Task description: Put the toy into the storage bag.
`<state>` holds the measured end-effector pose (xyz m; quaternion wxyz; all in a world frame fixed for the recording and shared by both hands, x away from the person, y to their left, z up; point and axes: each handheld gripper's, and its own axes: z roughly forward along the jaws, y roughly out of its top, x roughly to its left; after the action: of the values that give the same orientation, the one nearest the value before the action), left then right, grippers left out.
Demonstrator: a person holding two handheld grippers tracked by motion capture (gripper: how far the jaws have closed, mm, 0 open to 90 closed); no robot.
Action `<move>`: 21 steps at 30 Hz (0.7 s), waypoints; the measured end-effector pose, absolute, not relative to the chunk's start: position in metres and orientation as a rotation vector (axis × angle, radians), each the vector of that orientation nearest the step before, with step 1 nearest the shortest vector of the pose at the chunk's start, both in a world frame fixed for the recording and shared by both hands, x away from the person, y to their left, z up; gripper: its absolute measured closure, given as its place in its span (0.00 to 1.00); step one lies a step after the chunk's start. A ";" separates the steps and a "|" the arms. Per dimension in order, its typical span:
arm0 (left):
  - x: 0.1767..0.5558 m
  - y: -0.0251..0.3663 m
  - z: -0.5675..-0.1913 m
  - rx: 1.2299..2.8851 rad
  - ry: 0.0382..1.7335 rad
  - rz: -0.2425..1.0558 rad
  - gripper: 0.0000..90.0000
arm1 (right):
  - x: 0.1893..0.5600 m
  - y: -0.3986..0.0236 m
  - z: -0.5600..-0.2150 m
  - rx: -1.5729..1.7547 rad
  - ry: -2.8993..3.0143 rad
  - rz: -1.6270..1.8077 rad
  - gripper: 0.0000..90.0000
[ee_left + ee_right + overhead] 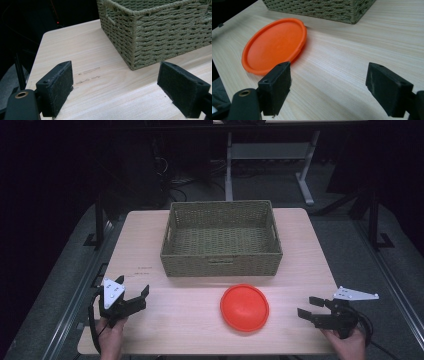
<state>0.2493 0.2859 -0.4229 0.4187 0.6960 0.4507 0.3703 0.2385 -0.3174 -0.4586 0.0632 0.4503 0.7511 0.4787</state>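
Observation:
An orange round plate [244, 307] lies flat on the wooden table [190, 330], in front of a woven green basket [222, 240]. The basket is empty inside. My left gripper [140, 296] rests near the table's front left, open, with nothing between its jaws. My right gripper [310, 307] sits at the front right, open and empty, pointing toward the plate. In the right gripper view the plate [274, 46] lies just past the left jaw, the basket [319, 8] behind it. The left gripper view faces a corner of the basket [155, 32].
The table's left edge [37, 57] drops off to a dark floor. Metal frame legs [305, 180] stand behind the table. Bare wood [185, 320] lies between the two grippers around the plate.

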 end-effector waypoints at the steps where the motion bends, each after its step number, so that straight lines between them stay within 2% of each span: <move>1: 0.249 0.286 -0.423 1.746 1.130 0.929 0.14 | 0.238 -0.317 -0.459 1.360 2.269 1.446 0.22; 10: 0.245 0.293 -0.421 1.693 1.168 0.915 0.14 | 0.239 -0.309 -0.456 1.341 2.312 1.440 0.22; 21: 0.247 0.290 -0.423 1.715 1.147 0.912 0.14 | 0.244 -0.290 -0.455 1.292 2.365 1.477 0.21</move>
<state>0.2474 0.2899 -0.4226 0.4287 0.6870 0.4593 0.3651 0.2436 -0.2899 -0.4551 0.0344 0.4201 0.7691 0.4804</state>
